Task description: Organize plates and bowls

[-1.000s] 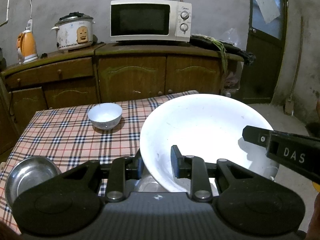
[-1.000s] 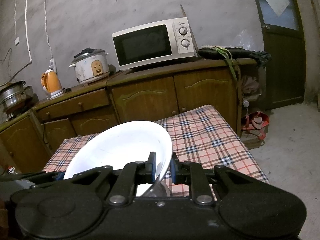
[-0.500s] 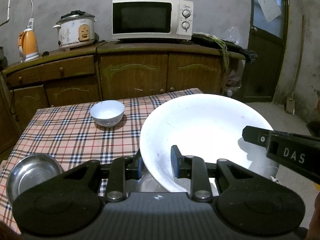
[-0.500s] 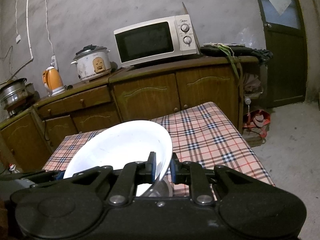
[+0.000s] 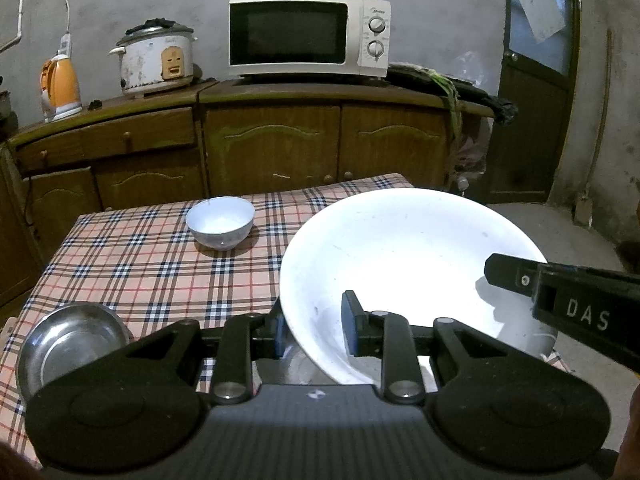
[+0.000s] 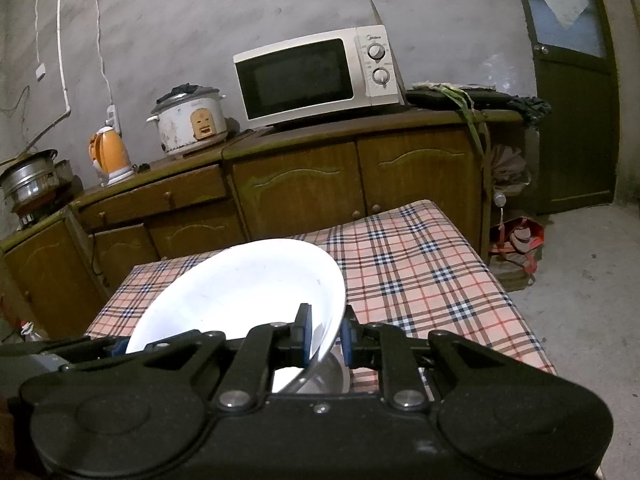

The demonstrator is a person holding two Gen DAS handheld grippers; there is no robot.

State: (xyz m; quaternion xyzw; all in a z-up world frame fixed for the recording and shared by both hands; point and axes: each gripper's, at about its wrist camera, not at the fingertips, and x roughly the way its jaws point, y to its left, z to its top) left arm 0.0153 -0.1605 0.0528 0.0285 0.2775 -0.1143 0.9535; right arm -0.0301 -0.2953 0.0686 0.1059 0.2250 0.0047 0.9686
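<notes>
Currently both the left gripper [image 5: 312,326] and right gripper [image 6: 325,334] are pinching opposite rims of the large white bowl [image 5: 404,276], apparently held above the checked table [image 5: 152,264], so uneven pulling is risking a slip onto whatever is lying half-hidden beneath.

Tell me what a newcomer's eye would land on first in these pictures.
The large white plate stands out first: it is held tilted above the checked tablecloth, with the left gripper clamped on its near rim and the right gripper clamped on its opposite rim. Next comes the white microwave on the wooden cabinet behind. A small white bowl sits farther back on the table.
</notes>
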